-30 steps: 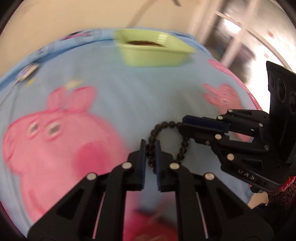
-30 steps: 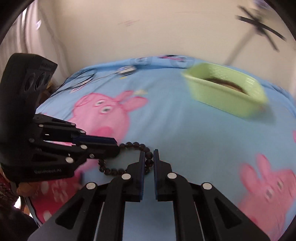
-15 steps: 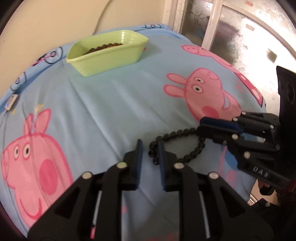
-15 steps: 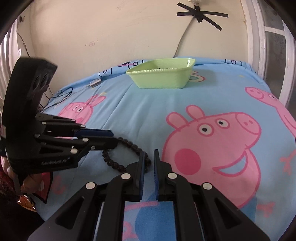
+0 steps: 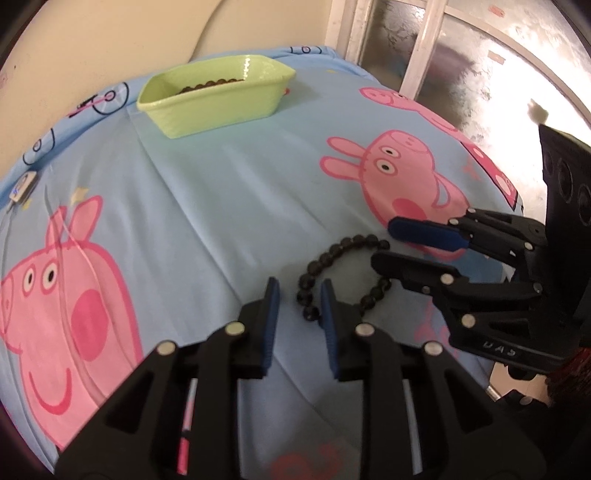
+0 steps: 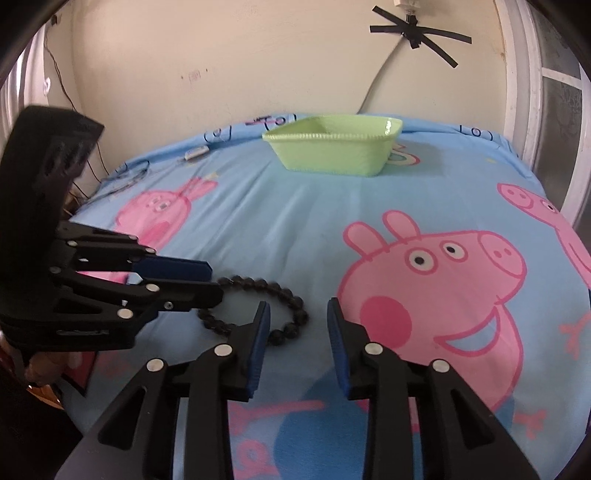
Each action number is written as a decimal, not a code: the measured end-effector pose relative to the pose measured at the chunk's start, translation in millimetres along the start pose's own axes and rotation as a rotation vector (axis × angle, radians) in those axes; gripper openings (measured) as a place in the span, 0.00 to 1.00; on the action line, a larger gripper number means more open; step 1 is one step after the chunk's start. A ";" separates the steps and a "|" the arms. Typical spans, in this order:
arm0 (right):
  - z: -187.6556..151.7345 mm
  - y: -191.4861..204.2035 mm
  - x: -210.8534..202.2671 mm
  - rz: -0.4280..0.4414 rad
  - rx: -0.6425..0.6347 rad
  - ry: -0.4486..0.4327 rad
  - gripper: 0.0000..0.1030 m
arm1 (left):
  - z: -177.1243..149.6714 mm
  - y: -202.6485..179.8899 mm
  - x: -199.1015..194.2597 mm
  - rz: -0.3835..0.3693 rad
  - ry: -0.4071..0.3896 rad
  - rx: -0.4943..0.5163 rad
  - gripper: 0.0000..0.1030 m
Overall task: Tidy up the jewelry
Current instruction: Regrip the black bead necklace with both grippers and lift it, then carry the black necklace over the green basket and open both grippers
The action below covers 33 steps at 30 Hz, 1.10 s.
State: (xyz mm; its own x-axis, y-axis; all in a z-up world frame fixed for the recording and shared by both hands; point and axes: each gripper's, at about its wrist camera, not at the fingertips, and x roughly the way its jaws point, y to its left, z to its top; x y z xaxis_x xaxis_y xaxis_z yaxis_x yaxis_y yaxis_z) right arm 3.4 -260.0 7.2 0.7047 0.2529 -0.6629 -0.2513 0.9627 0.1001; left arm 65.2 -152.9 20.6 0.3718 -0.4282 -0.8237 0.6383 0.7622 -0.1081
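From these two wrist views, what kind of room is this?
Probably a bedroom at home: a cartoon pig bedsheet covers a soft, creased surface, with a window beside it and a cable taped to the wall.

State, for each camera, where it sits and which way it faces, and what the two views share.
Left wrist: on the left gripper, looking across the bedsheet to the green tray and window; right gripper enters from the right.
Right wrist: on the right gripper, facing the wall; left gripper enters from the left.
Shared: tray, black bead bracelet, sheet. Both grippers are open.
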 end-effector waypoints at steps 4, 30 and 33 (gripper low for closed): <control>4.1 8.7 7.7 0.020 -0.040 0.024 0.00 | -0.1 1.7 2.2 -0.061 0.002 0.002 0.09; 173.9 -84.1 53.8 0.024 0.160 -0.271 0.00 | 191.1 110.9 15.3 -0.007 -0.162 -0.200 0.18; 154.9 -84.6 30.5 0.016 0.198 -0.319 0.00 | 170.2 107.8 5.7 0.018 -0.192 -0.188 0.18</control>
State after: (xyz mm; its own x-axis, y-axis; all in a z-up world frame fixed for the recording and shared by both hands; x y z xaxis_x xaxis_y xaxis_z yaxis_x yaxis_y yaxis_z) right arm 148.9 -318.9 93.4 0.8808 0.2548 -0.3991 -0.1523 0.9506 0.2706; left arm 250.8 -155.8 99.0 0.5140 -0.4843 -0.7079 0.5009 0.8395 -0.2106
